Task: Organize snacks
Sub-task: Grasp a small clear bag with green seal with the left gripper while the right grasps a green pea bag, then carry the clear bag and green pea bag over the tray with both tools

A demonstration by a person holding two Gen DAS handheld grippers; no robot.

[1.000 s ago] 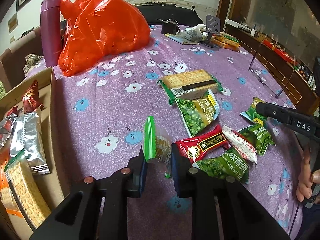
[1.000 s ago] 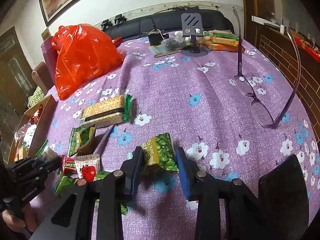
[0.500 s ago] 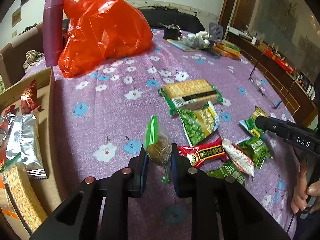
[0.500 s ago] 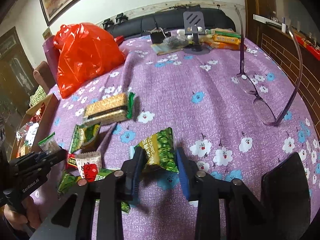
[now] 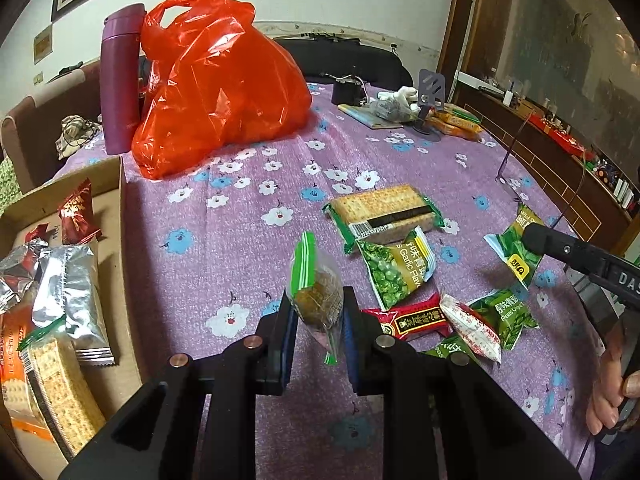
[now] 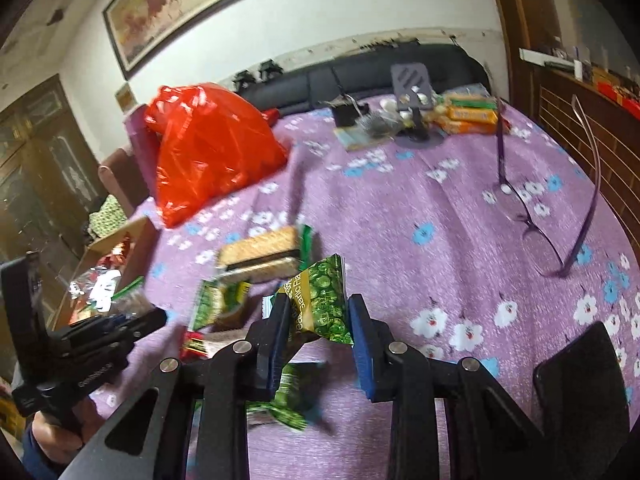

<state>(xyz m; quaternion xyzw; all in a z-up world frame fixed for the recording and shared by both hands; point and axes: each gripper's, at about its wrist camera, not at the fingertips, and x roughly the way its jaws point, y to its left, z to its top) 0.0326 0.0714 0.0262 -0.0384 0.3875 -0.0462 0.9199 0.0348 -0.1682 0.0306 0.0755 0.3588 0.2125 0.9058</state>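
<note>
Above the purple flowered tablecloth (image 5: 240,264), a clear-wrapped cake with a green seal (image 5: 318,300) is pinched between the jaws of the left gripper (image 5: 316,322) and held off the cloth. Over on the other side, a green pea packet (image 6: 322,304) is clamped in the right gripper (image 6: 318,330), also lifted. Loose snacks are scattered below: a cracker pack (image 5: 384,210), a red bar (image 5: 412,320). At the left edge, a cardboard box (image 5: 120,208) is seen, part-filled with packets.
</note>
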